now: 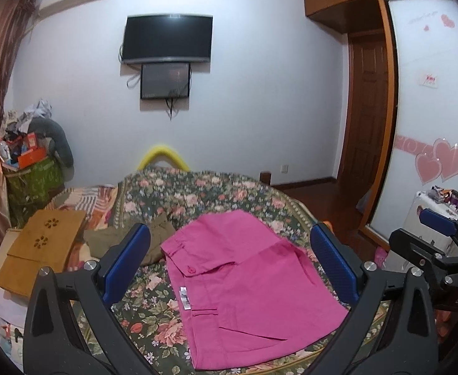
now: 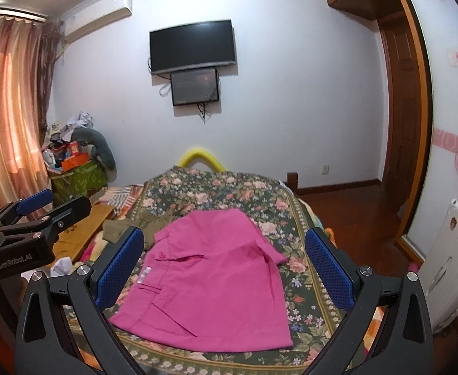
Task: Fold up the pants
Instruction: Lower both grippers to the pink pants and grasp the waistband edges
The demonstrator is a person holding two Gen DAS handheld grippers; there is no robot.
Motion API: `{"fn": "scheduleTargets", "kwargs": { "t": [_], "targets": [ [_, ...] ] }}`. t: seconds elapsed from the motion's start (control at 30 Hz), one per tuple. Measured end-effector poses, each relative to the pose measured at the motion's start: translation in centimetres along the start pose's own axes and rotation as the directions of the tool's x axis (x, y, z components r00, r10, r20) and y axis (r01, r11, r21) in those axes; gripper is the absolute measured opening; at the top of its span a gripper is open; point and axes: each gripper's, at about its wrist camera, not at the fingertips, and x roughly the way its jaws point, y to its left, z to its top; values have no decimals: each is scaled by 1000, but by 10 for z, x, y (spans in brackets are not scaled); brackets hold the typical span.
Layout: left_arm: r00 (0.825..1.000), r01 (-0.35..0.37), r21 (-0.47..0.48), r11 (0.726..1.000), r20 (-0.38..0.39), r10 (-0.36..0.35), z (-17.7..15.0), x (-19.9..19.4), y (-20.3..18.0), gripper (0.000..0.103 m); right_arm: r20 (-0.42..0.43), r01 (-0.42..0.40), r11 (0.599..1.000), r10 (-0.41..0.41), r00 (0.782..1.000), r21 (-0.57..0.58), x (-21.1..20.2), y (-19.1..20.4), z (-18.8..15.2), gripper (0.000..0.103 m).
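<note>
Pink pants [image 1: 247,278] lie folded into a compact flat shape on the floral bedspread [image 1: 197,193], waistband and white label toward the left. They also show in the right wrist view [image 2: 216,284]. My left gripper [image 1: 229,265] is open and empty, held above the pants. My right gripper [image 2: 226,265] is open and empty too, also above them. Each gripper shows at the edge of the other's view: the right gripper [image 1: 441,250] and the left gripper [image 2: 32,218].
An olive-green garment [image 1: 129,240] lies on the bed left of the pants. A wooden lap table [image 1: 41,250] sits at the bed's left. A cluttered green bin [image 1: 32,181] stands by the curtain. A white appliance [image 2: 447,268] stands at right.
</note>
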Motion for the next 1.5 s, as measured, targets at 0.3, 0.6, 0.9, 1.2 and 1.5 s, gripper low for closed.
{"fn": "scheduleTargets", "kwargs": {
  "t": [0.3, 0.6, 0.9, 1.2, 1.5],
  "targets": [
    [978, -45, 9, 999, -205, 46, -26, 105, 26, 103, -175, 48, 998, -43, 984, 27, 81, -42, -27, 102],
    [872, -63, -13, 998, -488, 49, -75, 209, 75, 88, -430, 61, 998, -49, 902, 13, 167, -83, -68, 93],
    [738, 53, -82, 995, -669, -95, -122, 246, 87, 46, -555, -87, 988, 143, 820, 125, 218, -87, -88, 62],
    [720, 123, 5, 992, -688, -86, -135, 253, 66, 42, -626, -144, 987, 157, 764, 72, 265, -83, -102, 39],
    [756, 36, 230, 973, -642, 124, -135, 273, 70, 23, -629, -153, 986, 158, 761, 61, 257, -82, -107, 5]
  ]
}}
